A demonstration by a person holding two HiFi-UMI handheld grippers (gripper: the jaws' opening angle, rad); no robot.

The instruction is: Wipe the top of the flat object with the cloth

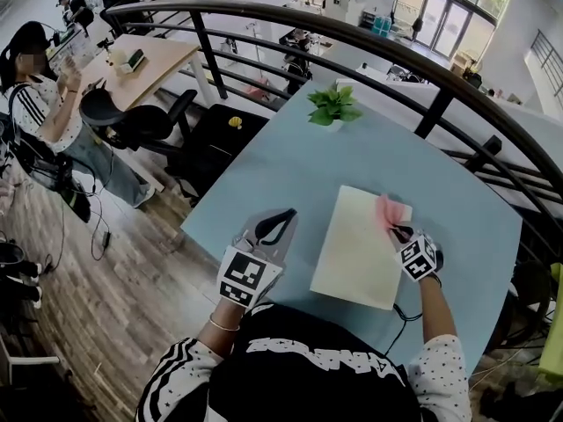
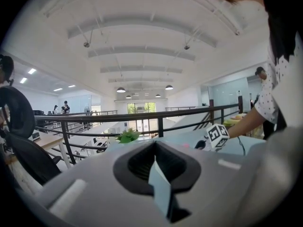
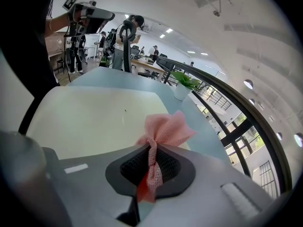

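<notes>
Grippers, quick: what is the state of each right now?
Left gripper: closed, holding nothing.
Right gripper: closed on the pink cloth, at the flat board.

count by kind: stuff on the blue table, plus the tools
Board: 1
Cloth: 1
Potted plant: 1
Tools: 2, the left tool and the right tool
Total: 5

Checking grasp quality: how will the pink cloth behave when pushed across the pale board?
Probably floppy: the cloth twists and fans out past the right hand-held gripper shut on it. Likely light, with its open weave, so it may fold over on the board.
</notes>
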